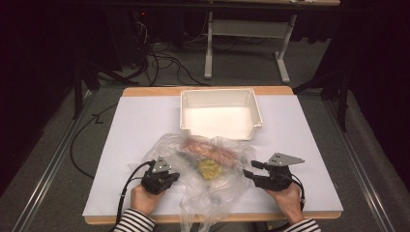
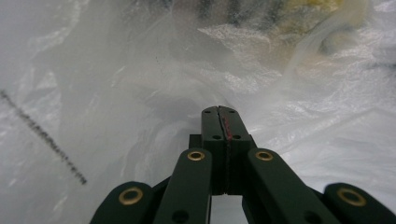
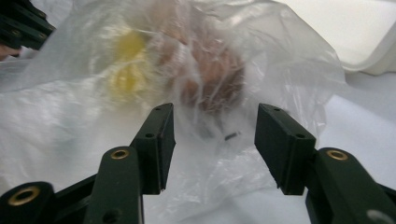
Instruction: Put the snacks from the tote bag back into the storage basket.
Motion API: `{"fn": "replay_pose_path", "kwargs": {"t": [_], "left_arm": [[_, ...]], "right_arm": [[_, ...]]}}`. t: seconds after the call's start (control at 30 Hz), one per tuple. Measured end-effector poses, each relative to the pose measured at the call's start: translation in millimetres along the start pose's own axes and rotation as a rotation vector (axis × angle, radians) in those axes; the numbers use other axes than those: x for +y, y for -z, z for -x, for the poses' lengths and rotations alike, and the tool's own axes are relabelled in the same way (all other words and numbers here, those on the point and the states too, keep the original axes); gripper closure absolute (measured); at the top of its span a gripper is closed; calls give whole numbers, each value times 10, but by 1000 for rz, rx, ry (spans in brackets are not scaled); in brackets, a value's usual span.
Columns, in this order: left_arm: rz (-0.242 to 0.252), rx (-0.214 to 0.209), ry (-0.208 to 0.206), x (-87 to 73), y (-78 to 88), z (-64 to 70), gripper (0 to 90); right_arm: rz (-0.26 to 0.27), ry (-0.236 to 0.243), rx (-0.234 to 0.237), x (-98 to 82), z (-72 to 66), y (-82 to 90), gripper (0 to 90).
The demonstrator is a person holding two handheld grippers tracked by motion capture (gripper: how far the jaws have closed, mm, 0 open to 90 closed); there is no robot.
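A crumpled clear plastic bag (image 1: 208,164) lies on the white sheet near the table's front edge. Inside it are a yellow lump (image 1: 209,168) and a longer pinkish-brown item (image 1: 212,147). My left gripper (image 1: 175,176) is at the bag's left edge. In the left gripper view its jaws (image 2: 219,112) are pressed together, with the bag's film (image 2: 140,70) gathered at their tips. My right gripper (image 1: 251,170) is at the bag's right side. Its jaws (image 3: 212,123) stand apart with the bag (image 3: 210,186) bulging between them, pads clear of it. The yellow lump (image 3: 126,65) and brown item (image 3: 215,70) show blurred through the film.
An empty white tray (image 1: 217,90) with a low front lip stands at the back middle of the sheet (image 1: 140,125). A loose tail of the bag hangs over the front edge (image 1: 198,217). Cables and a desk frame (image 1: 209,48) are on the floor beyond.
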State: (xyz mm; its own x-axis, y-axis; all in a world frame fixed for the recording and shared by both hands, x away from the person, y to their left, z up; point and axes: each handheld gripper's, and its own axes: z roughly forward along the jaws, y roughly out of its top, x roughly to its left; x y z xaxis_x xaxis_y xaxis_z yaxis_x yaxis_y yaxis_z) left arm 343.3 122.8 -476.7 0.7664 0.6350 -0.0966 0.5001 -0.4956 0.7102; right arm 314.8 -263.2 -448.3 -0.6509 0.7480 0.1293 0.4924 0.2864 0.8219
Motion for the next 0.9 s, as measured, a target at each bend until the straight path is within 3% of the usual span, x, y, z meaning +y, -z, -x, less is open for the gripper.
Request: {"fn": "replay_pose_path", "kwargs": {"t": [0.23, 0.53, 0.7, 0.8, 0.83, 0.87, 0.9], "left_arm": [[9, -18, -8, 27, -28, 70, 900], [36, 9, 11, 58, 12, 36, 900], [54, -1, 2, 108, -3, 67, 900], [67, -3, -8, 134, 25, 85, 900], [72, 1, -14, 143, 40, 91, 900], [74, 4, -19, 153, 58, 96, 900], [78, 5, -22, 163, 77, 97, 900]], "right_arm": [[47, 27, 30, 93, -104, 80, 446], [80, 59, 49, 221, -197, 172, 430], [48, 77, 81, 229, -256, 75, 406], [-6, 80, 91, 200, -261, -54, 404], [-34, 86, 92, 174, -253, -124, 550], [-34, 86, 92, 174, -253, -124, 550], [-50, 109, 88, 154, -260, -169, 712]]}}
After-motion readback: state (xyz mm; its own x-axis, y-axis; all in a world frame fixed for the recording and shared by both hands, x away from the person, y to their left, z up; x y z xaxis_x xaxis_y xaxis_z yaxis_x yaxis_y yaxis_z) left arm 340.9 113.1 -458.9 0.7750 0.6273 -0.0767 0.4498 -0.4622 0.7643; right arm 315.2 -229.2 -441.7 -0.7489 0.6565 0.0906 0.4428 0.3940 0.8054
